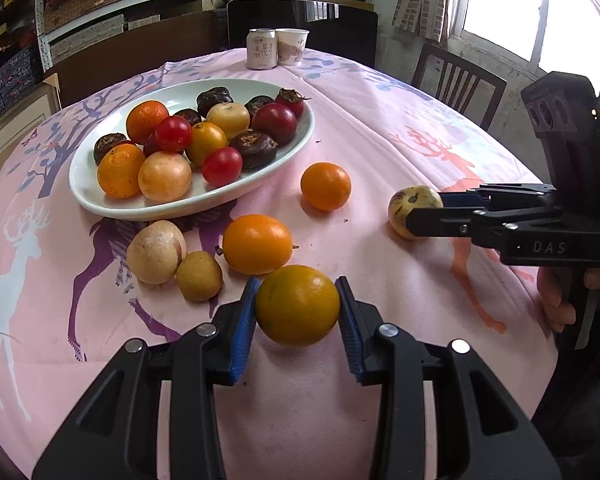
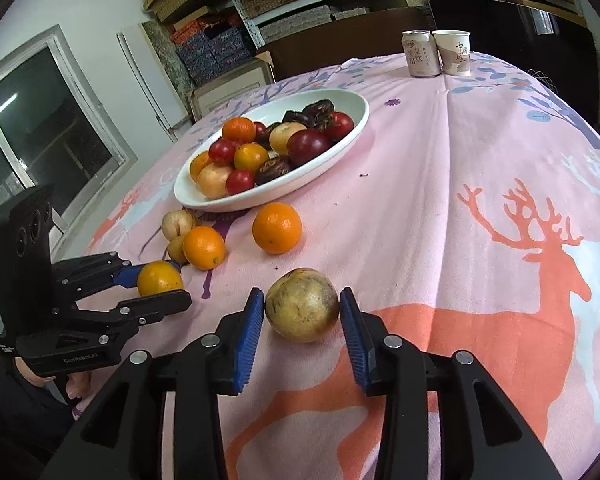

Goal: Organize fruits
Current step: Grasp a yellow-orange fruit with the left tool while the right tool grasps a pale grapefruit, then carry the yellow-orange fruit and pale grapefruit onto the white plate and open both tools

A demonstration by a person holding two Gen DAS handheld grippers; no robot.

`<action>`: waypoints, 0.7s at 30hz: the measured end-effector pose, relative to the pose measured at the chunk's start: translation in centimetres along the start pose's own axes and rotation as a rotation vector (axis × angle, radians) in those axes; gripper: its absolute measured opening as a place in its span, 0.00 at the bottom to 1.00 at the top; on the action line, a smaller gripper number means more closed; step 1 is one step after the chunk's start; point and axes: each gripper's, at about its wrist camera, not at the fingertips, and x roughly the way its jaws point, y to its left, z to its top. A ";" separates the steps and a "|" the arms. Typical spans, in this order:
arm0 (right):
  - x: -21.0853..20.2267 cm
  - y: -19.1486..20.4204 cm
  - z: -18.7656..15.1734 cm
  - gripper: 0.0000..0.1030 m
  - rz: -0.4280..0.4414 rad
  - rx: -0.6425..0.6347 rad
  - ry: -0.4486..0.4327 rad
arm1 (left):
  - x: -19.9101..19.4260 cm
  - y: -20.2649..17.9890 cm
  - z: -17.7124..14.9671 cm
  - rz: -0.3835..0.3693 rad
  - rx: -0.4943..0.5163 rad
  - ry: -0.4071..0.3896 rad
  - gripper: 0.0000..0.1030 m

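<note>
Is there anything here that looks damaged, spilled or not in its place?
Nothing is spilled or broken. Several fruits lie loose on the cloth beside the plate. The yellow fruit between the right tongs has dark blotches on its skin.

A pink deer-print tablecloth (image 1: 380, 128) covers the table. On it: a white oval plate (image 1: 88, 196) of fruit at ten o'clock, a can (image 1: 262, 49) and paper cup (image 1: 293, 46) at twelve, loose oranges (image 1: 325, 186) and pale fruits (image 1: 156, 251) centrally.
</note>
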 end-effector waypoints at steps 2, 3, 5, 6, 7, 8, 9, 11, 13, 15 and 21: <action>0.7 0.5 0.2 0.40 -0.011 -0.019 0.029 | 0.1 0.0 0.0 0.002 -0.001 0.004 0.36; 0.9 0.6 0.2 0.40 -0.012 -0.022 0.037 | 0.1 0.1 0.0 0.004 -0.004 0.003 0.36; 0.9 0.5 0.3 0.38 -0.010 -0.015 0.037 | 0.0 0.1 0.0 0.004 -0.007 -0.001 0.36; 0.9 0.4 0.2 0.38 -0.004 -0.010 0.034 | 0.0 0.1 0.0 0.004 -0.006 -0.002 0.36; 0.8 0.3 0.2 0.38 0.001 -0.004 0.031 | 0.0 0.1 0.0 0.005 -0.005 -0.002 0.36; 0.7 0.1 0.2 0.38 0.002 0.005 0.025 | 0.0 0.1 0.0 0.004 -0.004 -0.002 0.36; 0.6 0.0 0.1 0.38 0.005 0.010 0.021 | 0.0 0.1 0.0 0.004 -0.004 -0.002 0.36; 0.4 -0.1 0.1 0.38 0.011 0.019 0.010 | 0.0 0.1 0.0 0.004 -0.005 -0.004 0.36; 0.2 -0.3 0.1 0.38 0.016 0.027 0.001 | -0.1 0.1 0.0 0.003 -0.006 -0.010 0.36; 0.1 -0.4 0.1 0.38 0.016 0.033 -0.005 | -0.1 0.2 0.0 0.002 -0.007 -0.013 0.36; -0.1 -0.4 0.1 0.38 0.021 0.035 -0.018 | -0.4 0.3 0.0 -0.001 -0.013 -0.028 0.36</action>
